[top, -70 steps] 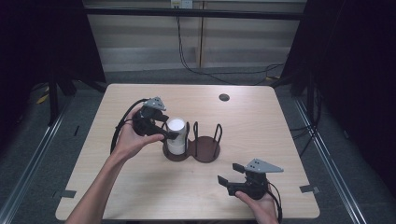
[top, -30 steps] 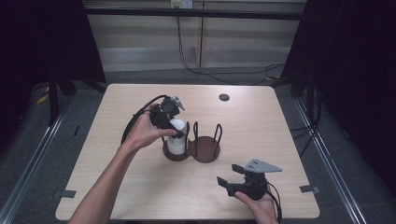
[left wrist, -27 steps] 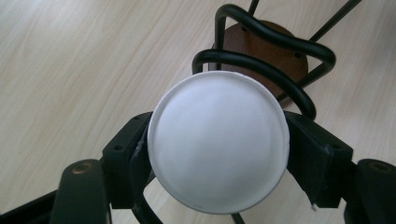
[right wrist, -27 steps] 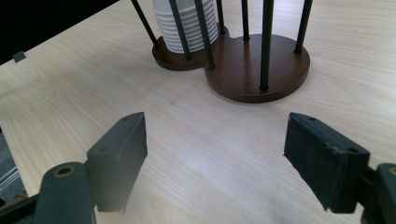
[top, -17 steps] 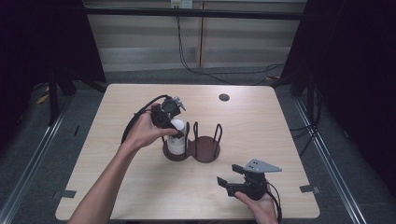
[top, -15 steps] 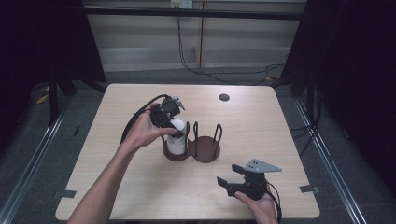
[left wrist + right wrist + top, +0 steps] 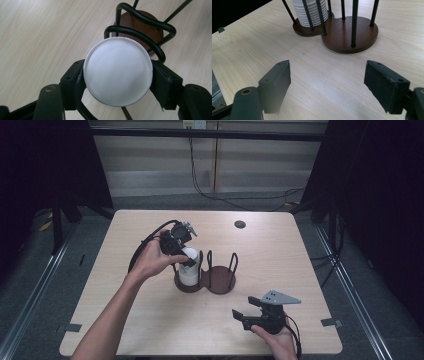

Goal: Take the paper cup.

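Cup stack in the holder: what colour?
White cup stack, clearest in the left gripper view.

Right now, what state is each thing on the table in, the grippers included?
Left gripper: jaws just closed, shut on the cups.
Cups: white stack, upside down, standing in the holder's left ring.
Holder: upright on the table, right ring empty.
Right gripper: open, holding nothing, near the table's front edge.
Table: a small dark disc lies near its far edge.
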The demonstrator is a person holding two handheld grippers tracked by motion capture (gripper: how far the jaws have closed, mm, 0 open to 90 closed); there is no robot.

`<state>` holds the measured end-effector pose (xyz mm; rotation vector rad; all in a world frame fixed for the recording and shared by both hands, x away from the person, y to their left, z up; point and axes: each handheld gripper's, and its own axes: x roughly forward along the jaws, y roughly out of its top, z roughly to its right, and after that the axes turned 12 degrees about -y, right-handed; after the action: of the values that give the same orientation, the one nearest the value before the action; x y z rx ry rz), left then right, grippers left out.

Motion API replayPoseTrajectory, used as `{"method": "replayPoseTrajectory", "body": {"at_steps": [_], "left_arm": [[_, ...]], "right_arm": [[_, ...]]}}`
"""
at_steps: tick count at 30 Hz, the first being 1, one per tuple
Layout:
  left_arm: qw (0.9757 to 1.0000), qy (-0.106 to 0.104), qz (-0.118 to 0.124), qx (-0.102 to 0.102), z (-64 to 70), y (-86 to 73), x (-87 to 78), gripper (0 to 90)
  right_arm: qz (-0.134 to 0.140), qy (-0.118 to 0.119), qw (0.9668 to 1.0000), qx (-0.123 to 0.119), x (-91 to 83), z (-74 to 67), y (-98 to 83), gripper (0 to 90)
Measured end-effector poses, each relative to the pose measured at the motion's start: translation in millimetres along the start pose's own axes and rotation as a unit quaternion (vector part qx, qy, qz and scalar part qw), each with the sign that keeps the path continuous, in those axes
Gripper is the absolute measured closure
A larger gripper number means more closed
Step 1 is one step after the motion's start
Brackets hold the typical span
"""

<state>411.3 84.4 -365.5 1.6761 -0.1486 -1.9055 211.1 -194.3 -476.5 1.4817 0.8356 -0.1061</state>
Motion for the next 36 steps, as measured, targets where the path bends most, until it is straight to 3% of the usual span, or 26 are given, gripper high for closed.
{"method": "replayPoseTrajectory", "body": {"at_steps": [16,23,28,36], "left_arm": [[1.0,-0.003,0.005,0.001,2.1,-1.4,-5.1,35.2],[0.9997,-0.001,0.024,-0.006,2.7,-2.2,-11.8,35.5],[0.9994,-0.002,0.034,0.004,4.6,-1.3,-20.0,35.8],[0.9987,0.002,0.05,0.004,7.3,-0.7,-30.6,36.0]], "right_arm": [[-0.003,0.0,1.0,0.002,0.6,-0.3,0.0,21.0],[-0.003,0.0,1.0,0.003,0.2,-0.4,0.0,21.0],[-0.003,-0.001,1.0,0.003,0.1,0.0,-0.1,21.0],[-0.003,-0.001,1.0,0.006,-0.1,0.0,-0.2,21.0]]}}
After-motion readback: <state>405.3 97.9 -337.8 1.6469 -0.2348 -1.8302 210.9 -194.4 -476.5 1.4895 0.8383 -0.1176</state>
